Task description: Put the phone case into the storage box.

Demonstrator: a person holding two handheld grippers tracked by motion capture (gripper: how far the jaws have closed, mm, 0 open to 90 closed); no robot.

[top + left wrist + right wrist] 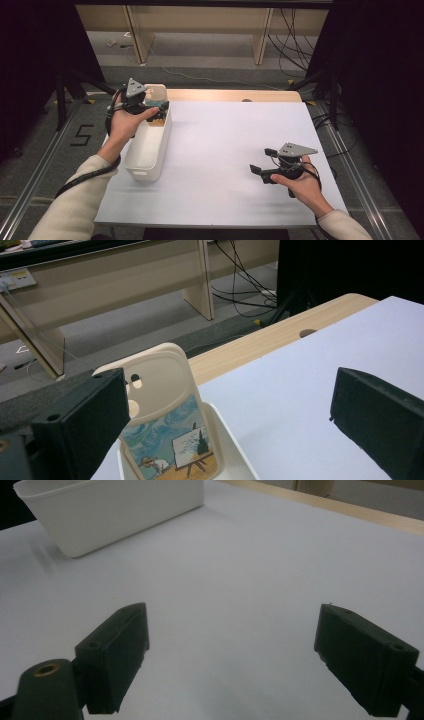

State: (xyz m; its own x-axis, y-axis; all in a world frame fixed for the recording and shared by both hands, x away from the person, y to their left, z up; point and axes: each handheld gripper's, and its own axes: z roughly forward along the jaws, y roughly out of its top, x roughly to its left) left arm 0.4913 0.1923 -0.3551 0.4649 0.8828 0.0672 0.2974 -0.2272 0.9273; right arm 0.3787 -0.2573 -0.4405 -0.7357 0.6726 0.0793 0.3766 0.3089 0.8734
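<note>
Phone case (167,425) stands in the bin (235,450), touching the open left claw (225,410).

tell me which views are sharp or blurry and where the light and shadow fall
High view: white table evenly lit, its surroundings fall to black, left hand-held gripper dark over the white bin. Left gripper view: phone case fairly sharp, near jaws soft and dark. Right gripper view: jaws blurred, the bin throws a faint shadow on the table.

My left gripper (161,111) hangs over the far end of the white bin (145,155); my right gripper (264,160), jaws apart, rests well right of it.
</note>
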